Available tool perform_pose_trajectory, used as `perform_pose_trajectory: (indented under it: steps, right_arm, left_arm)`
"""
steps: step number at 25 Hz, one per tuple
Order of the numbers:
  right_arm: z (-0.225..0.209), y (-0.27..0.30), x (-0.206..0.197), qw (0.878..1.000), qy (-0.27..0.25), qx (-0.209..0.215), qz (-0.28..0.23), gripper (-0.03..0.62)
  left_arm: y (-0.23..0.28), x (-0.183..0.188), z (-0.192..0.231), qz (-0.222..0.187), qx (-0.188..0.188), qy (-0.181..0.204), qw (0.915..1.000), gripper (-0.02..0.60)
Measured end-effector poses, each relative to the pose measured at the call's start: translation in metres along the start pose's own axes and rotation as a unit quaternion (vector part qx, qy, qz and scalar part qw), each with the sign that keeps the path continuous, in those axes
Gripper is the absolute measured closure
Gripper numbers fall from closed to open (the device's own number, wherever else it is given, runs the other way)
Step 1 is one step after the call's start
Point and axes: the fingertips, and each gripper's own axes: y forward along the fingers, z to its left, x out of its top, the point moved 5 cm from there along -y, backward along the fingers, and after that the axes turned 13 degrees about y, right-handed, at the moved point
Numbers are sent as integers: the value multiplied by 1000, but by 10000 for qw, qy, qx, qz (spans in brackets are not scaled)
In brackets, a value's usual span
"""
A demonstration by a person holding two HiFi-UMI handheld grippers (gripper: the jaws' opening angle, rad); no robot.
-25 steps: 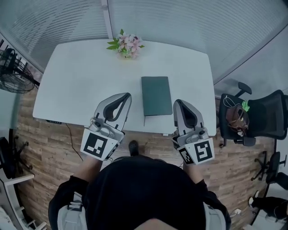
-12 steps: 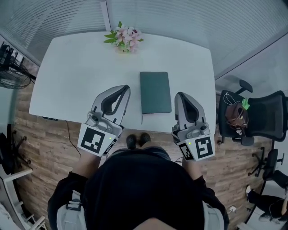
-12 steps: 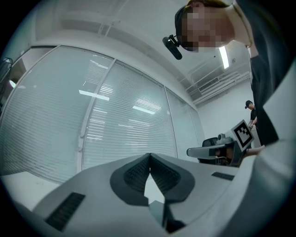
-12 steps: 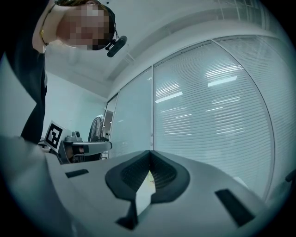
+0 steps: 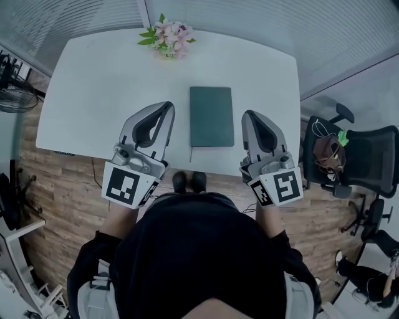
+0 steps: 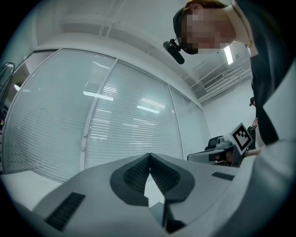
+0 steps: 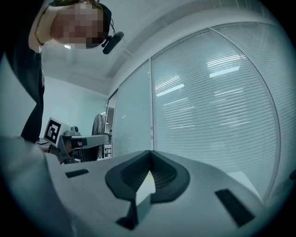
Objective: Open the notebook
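Notebook (image 5: 212, 116) lies closed, dark green cover up, on the white desk (image 5: 93, 93), squared to the near edge and a little in from it. The opening step has not begun; this looks like the approach, with neither gripper touching the book.

Nearest, over the desk's near edge, the left gripper (image 5: 166, 106) sits to the left of the book and the right gripper (image 5: 249, 114) to its right. They flank it with bare desk between each tip and the cover. Both are clenched tip to tip with nothing between the jaws, as each gripper view shows, and both point out over the desk toward the window blinds (image 5: 249, 19).

A thin ribbon (image 5: 191, 153) trails from the book's near left corner toward the desk edge, so the spine is probably on the left, though that cannot be made out for sure. If so, the next move calls for a tip brought low to the right long edge to get under the cover, with the other gripper steadying the book.

Open desk lies on both sides for the cover to swing onto. Flowers (image 5: 165, 31) stand at the far edge, well apart from the book.
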Motion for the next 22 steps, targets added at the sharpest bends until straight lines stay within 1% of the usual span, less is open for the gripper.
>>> perform_pose_trajectory:
  steps: [4,7,12,16,17,18,19,21,22]
  right_arm:
    - [-10,8,-18,9992,191,-113,342,589]
    - [-21,12,-36,9965,340,-202,742,589]
    - [-41,18,-73,9882,377,-475,1409,588]
    - [-50,22,-98,9799,658,-451,1827,588]
    - [-51,23,-103,9778,687,-449,1925,577]
    - [-53,25,-107,9763,698,-463,1997,496]
    - [-54,26,-111,9751,702,-491,2043,487]
    - [-60,29,-119,9726,730,-556,2138,489]
    - [-63,30,-124,9704,759,-585,2215,472]
  left_arm:
    - [0,-6,0,121,24,-40,9999,569]
    - [0,-7,2,175,48,-49,9998,569]
    - [-1,-15,3,290,60,-129,9995,569]
    - [-1,-20,1,331,32,-134,9994,569]
    - [-2,-21,0,332,16,-133,9994,569]
    - [-2,-21,0,324,7,-135,9994,569]
    - [-2,-19,-1,314,7,-139,9994,569]
    - [-3,-21,0,337,14,-143,9993,569]
    - [-5,-24,0,381,15,-138,9992,569]
